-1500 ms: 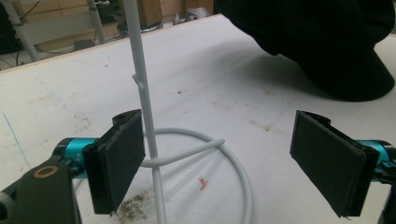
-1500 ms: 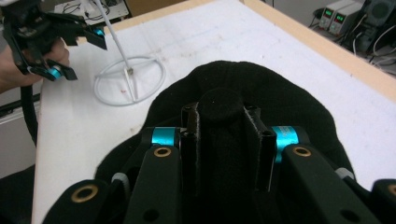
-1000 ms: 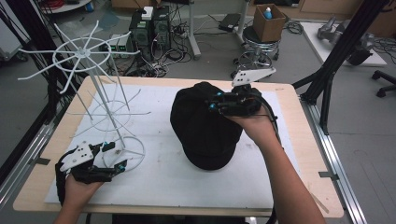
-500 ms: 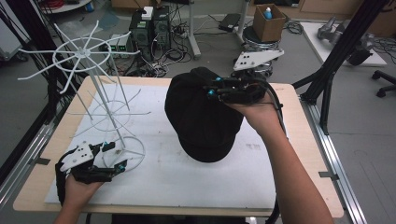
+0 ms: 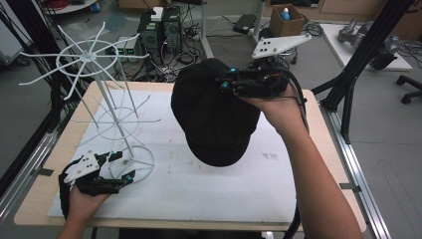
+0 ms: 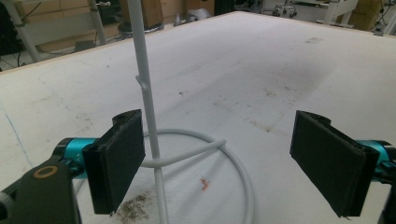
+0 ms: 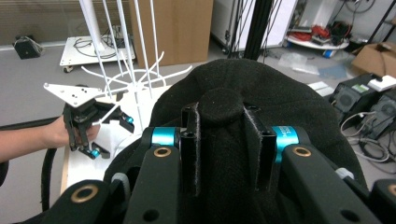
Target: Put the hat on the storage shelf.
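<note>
A black cap hangs above the middle of the table with its brim pointing toward me. My right gripper is shut on a fold of the crown beside the top button, which sits between the pads in the right gripper view. A white wire rack stands at the table's left on a ring base. My left gripper rests low at that base and is open. In the left gripper view the rack's pole rises between the pads, close to the left pad.
A white mat covers the wooden tabletop. Black frame struts stand at the right, and computers and a cardboard box lie on the floor behind. The rack's spokes spread over the table's left rear.
My right gripper has risen with the cap, lifting it higher over the table. The left gripper has stayed at the rack's base.
</note>
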Available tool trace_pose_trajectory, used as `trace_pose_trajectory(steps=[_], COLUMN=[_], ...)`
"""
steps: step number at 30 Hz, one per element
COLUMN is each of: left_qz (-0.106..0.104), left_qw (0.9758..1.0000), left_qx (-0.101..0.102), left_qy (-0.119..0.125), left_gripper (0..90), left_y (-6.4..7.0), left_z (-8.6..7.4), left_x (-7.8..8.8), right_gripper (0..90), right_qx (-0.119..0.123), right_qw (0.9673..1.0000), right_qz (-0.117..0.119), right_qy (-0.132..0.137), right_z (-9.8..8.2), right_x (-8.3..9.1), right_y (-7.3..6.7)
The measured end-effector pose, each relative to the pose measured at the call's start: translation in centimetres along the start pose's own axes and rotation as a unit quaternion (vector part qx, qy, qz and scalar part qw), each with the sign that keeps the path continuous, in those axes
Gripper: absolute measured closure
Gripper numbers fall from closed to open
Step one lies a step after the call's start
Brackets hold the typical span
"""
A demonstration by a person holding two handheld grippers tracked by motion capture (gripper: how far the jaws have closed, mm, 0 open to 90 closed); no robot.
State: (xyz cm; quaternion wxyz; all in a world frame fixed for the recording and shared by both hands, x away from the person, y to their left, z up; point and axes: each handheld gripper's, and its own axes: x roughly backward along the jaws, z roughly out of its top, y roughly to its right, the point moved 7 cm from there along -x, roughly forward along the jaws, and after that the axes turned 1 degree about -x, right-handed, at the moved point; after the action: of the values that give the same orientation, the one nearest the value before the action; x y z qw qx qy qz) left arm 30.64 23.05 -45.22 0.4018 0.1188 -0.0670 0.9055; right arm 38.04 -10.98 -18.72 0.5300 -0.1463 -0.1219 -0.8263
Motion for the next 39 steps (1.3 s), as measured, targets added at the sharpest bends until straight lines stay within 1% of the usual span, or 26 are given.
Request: trace_pose_trajectory(steps=[6,12,15,21,24,25,30,31,32,39], left_qz=[0.000,0.000,0.000,0.000,0.000,0.000,0.001,-0.001,-0.001,0.000], left_qw=[1.0000,1.0000,1.0000,1.0000,1.0000,1.0000,1.0000,1.0000,1.0000,1.0000], left_qx=[0.000,-0.001,-0.003,-0.002,-0.002,-0.002,-0.004,-0.003,-0.003,-0.003], left_qy=[0.000,0.000,0.000,0.000,0.000,0.000,0.000,0.000,0.000,-0.001], left_gripper=[18.0,18.0,18.0,18.0,18.0,18.0,18.0,18.0,18.0,18.0], left_y=[0.0,0.0,0.0,0.0,0.0,0.0,0.0,0.0,0.0,0.0], left_z=[0.0,0.0,0.1,0.1,0.1,0.1,0.1,0.1,0.1,0.1], left_x=[0.0,0.0,0.0,0.1,0.1,0.1,0.1,0.1,0.1,0.1], right_gripper=[71.6,71.5,71.5,71.5,71.5,71.5,71.5,71.5,71.5,71.5], right_qx=[0.006,0.021,0.024,0.032,0.034,0.038,0.034,0.032,0.032,0.036], right_qw=[0.9999,0.9995,0.9994,0.9989,0.9990,0.9989,0.9991,0.9990,0.9990,0.9984], right_qz=[-0.005,-0.007,-0.007,0.001,0.001,0.002,0.008,0.014,0.014,0.020], right_qy=[0.009,0.021,0.024,0.034,0.030,0.027,0.024,0.027,0.027,0.038], right_z=[1.7,3.6,4.6,6.3,6.7,7.2,7.9,8.4,8.4,10.1], right_x=[0.9,1.9,2.4,3.2,3.5,3.6,4.0,4.3,4.3,5.3], right_y=[0.0,-0.4,-0.6,-1.2,-1.4,-1.5,-1.6,-1.6,-1.6,-2.1])
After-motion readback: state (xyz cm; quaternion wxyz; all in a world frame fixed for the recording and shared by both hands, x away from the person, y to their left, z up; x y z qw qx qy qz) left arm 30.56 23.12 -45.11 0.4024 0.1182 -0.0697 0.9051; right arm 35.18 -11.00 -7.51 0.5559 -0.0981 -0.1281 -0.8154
